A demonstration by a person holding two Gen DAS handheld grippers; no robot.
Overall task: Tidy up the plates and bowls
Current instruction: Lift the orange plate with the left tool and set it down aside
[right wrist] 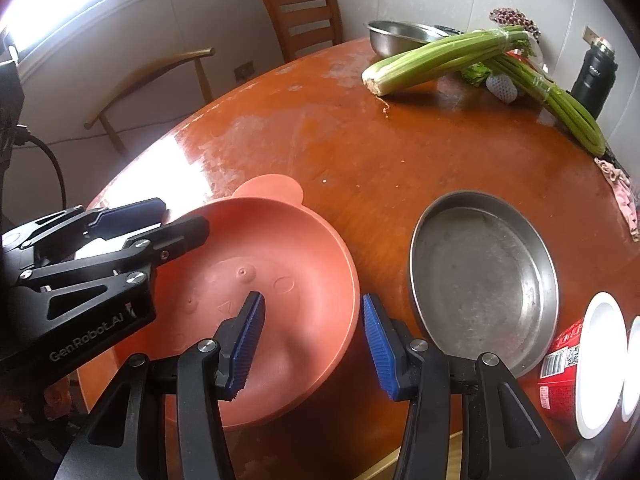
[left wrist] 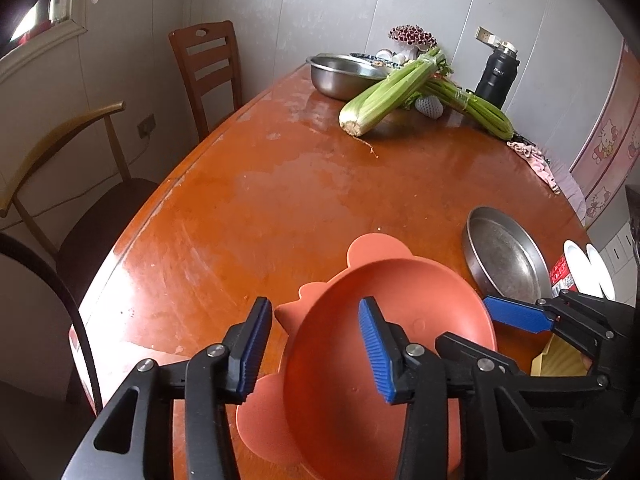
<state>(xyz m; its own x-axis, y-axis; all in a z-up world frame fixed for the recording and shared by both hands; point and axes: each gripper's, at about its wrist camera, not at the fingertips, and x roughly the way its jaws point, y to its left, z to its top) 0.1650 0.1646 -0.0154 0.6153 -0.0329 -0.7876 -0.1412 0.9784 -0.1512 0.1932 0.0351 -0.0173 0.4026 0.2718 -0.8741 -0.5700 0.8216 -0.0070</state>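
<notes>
My left gripper (left wrist: 318,350) fingers spread wide, straddling pink bowl (left wrist: 384,364) rim at frame bottom | right gripper (right wrist: 314,346) gaping likewise over bowl's right rim, gripping nothing | steel pan (right wrist: 484,284) just right on tabletop (right wrist: 320,140)

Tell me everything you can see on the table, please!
table: one, orange-brown wood
bowl: one, salmon pink, near edge, tilted
pan: one, grey metal, right of bowl
metal bowl: one, silver, far end
celery: two bundles, green, far end
flask: one, black, by wall
white plates: two, right edge
chairs: two, brown, left side
left gripper: open, straddling bowl rim
right gripper: open, straddling bowl rim
</notes>
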